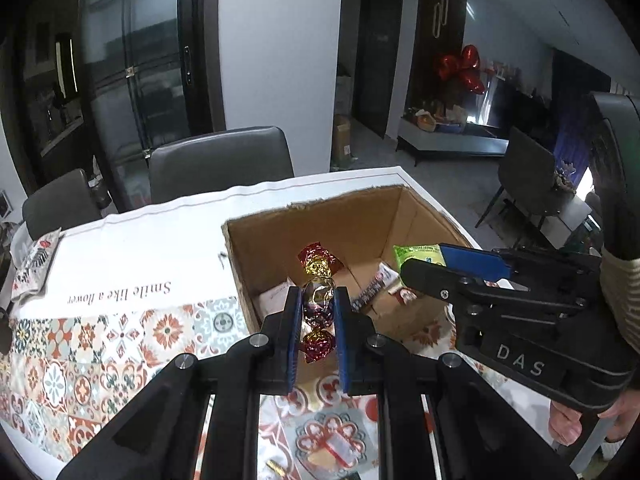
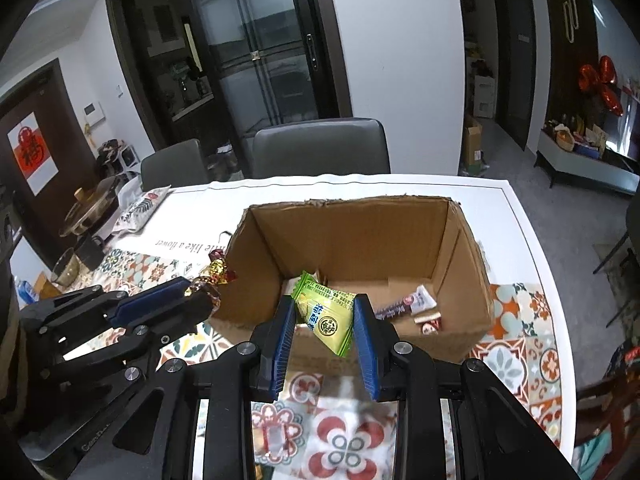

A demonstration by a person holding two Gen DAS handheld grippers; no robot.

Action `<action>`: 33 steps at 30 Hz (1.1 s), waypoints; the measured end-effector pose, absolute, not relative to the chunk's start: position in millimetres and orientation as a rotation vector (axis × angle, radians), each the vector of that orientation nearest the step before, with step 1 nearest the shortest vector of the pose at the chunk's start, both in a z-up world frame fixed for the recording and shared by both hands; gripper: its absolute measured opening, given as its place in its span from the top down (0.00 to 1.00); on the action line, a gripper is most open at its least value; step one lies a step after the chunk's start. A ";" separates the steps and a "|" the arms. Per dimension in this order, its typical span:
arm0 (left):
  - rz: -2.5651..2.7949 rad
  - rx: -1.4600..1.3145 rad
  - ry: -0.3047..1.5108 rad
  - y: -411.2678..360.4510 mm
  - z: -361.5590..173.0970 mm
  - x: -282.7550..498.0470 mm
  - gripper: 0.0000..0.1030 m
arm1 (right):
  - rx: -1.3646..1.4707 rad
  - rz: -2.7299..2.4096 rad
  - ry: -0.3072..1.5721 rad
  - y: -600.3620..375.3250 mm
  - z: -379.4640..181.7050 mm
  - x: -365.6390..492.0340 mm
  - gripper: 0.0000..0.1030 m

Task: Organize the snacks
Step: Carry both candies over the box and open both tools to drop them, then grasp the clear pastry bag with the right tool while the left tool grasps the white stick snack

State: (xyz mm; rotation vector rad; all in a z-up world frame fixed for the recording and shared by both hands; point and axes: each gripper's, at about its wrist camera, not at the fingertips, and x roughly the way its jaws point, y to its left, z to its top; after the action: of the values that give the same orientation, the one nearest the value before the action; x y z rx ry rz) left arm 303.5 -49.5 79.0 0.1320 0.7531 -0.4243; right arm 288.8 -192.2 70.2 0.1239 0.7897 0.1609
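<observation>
Green snack packet [image 2: 326,312], brown cardboard box [image 2: 352,236], floral-tiled orange tablecloth [image 1: 100,344]

Middle of the foil-wrapped candy with red and gold twisted ends [image 1: 318,304] hidden behind the blue pads of the left gripper [image 1: 316,316]. In the left wrist view, most of the green printed snack packet [image 1: 416,256] covered by the black right gripper [image 1: 452,268]; printing too small to read. Floor of the open brown cardboard box [image 2: 360,240] partly screened by its near wall, so the small white wrappers [image 2: 420,304] at lower right show only in part, labels illegible. Patterned tablecloth [image 2: 340,440] blurred at lower centre of the right wrist view. Person's hand [image 1: 568,424] cut off at the lower right edge.
</observation>
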 end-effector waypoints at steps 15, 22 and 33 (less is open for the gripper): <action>-0.247 0.210 0.690 -23.8 85.5 290.5 0.42 | 0.059 0.074 0.766 -190.8 66.9 291.9 0.36; -0.214 0.236 0.683 6.7 73.1 252.7 0.39 | 0.033 0.142 0.752 -160.3 53.5 259.4 0.33; -0.262 0.291 0.703 42.1 41.4 210.3 0.39 | 0.026 0.222 0.812 -116.1 14.7 223.8 0.33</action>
State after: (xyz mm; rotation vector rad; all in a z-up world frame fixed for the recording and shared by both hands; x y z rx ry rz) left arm 210.3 42.1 41.4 0.2914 0.7029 -0.2623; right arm 223.8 -116.1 14.7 0.0265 0.8115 0.2221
